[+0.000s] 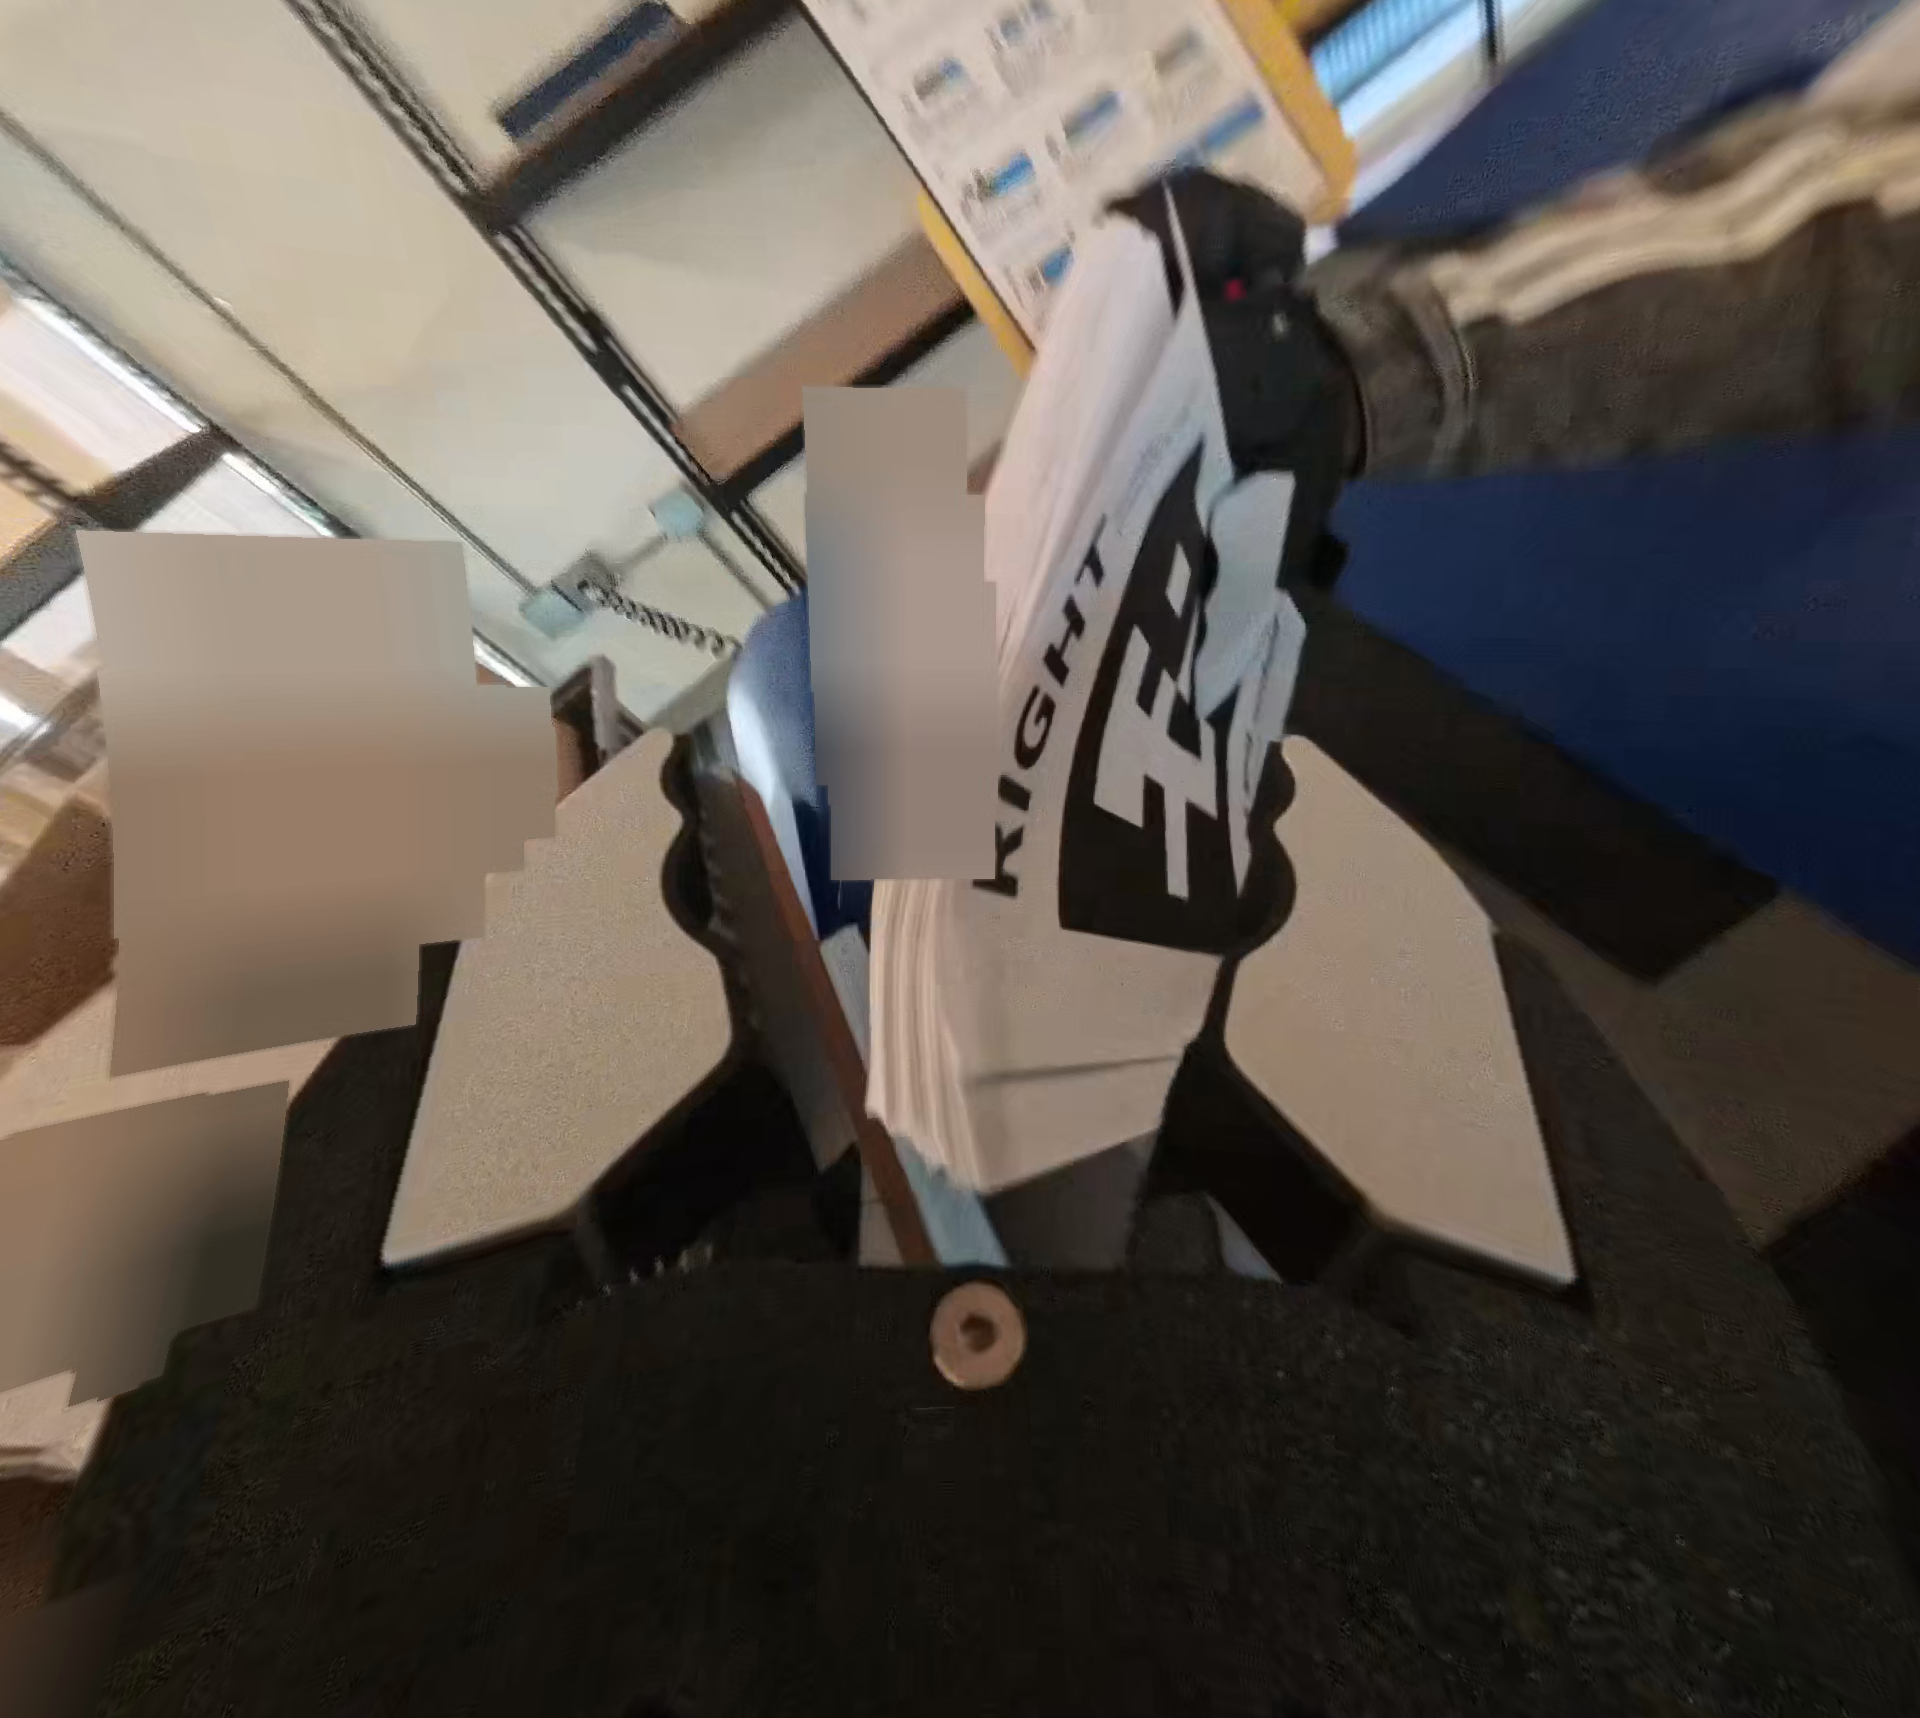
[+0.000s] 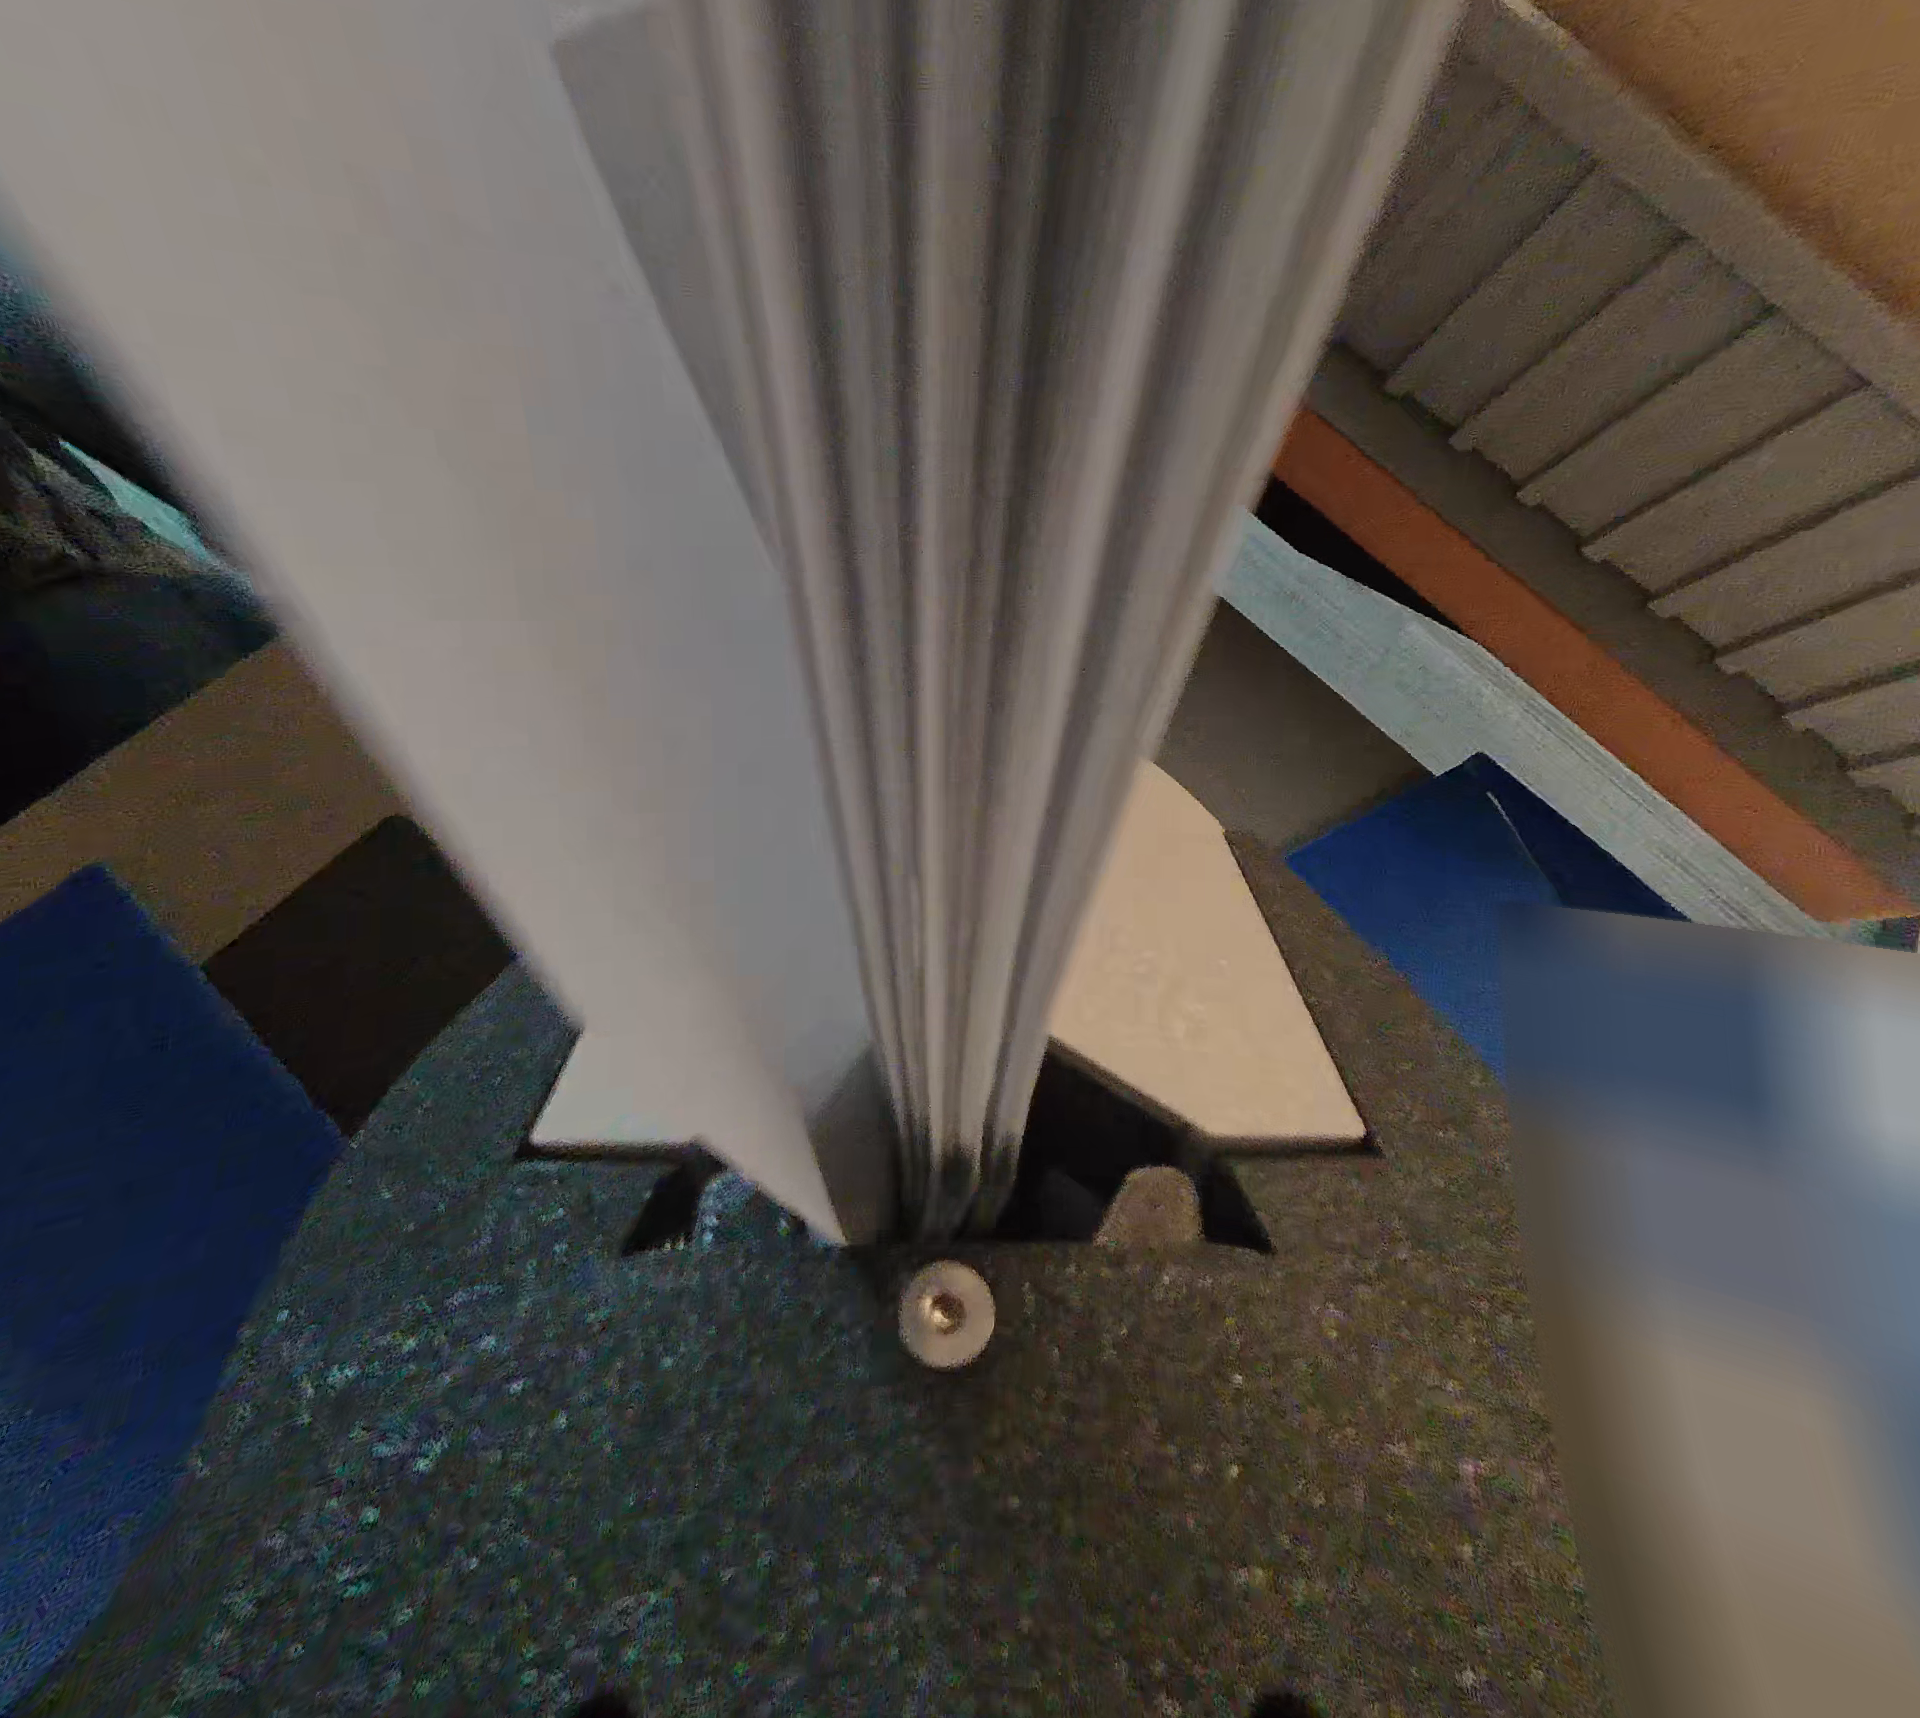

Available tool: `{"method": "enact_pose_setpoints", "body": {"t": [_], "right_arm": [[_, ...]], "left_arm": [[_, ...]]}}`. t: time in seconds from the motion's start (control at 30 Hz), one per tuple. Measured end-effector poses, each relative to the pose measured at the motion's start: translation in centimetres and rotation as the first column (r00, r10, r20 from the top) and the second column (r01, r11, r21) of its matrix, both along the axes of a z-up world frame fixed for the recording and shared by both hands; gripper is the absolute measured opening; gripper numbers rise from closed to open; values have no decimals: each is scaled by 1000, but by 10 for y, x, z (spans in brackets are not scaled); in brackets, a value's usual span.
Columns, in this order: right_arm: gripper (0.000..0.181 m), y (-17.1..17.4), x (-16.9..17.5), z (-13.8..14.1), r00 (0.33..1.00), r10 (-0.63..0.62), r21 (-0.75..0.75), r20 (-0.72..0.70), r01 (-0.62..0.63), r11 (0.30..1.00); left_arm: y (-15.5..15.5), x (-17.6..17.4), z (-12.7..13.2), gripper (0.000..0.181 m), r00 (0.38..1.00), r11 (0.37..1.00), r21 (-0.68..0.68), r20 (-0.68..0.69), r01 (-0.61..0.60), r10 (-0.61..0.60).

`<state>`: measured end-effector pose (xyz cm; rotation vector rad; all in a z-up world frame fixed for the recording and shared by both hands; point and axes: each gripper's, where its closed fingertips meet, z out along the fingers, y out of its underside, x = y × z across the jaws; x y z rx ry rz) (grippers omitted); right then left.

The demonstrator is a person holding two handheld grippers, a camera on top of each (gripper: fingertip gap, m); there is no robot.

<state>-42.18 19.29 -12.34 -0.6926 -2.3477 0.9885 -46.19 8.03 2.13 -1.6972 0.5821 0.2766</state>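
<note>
A thick stack of white paper [image 1: 997, 1024] with a blue cover [image 1: 774, 712] and a thin metal strip [image 1: 790, 941] along one side stands between the fingers of my left gripper [image 1: 977, 775], which looks shut on it. My right gripper [image 2: 935, 785] is shut on the same stack [image 2: 935, 525], whose sheets fan out upward and hide its left finger. One loose sheet [image 2: 364, 421] hangs off to the left. In the left wrist view the right gripper [image 1: 1195, 629] shows beyond, carrying a black-and-white marker tag, against the stack's far edge.
A person's grey sleeve [image 1: 1662, 318] reaches in from the right over a blue mat [image 1: 1610, 650]. A printed board with a yellow edge [image 1: 1039, 37] and wire shelving [image 1: 582, 297] stand behind. A cardboard box [image 2: 1714, 58], an orange beam [image 2: 1558, 660] and another paper pile [image 2: 1455, 671] lie to the right.
</note>
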Motion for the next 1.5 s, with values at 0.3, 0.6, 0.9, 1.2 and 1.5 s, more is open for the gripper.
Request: {"method": "enact_pose_setpoints", "body": {"t": [0.3, 0.6, 0.9, 1.2, 1.5], "right_arm": [[19, -36, -3, 25, 986, 118, 208, 121, -142, 968], [113, 61, 59, 89, 939, -259, -591, -228, 78, 803], [53, -16, 44, 15, 980, 12, -719, -197, -153, 678], [12, -7, 32, 15, 984, -130, -553, -122, 42, 832], [11, 4, 20, -22, 934, -333, -551, -129, 212, 807]], "left_arm": [[27, 18, -77, 19, 984, 908, -382, 19, 172, -178], [-33, -9, -79, 13, 824, 968, 5, 523, 252, -217], [-35, -5, -97, 13, 669, 957, 69, 700, 283, -249], [-21, -17, -130, 17, 762, 991, 124, 637, 48, -117], [-9, 1, -186, 29, 954, 977, 169, 290, -132, 79]]}}
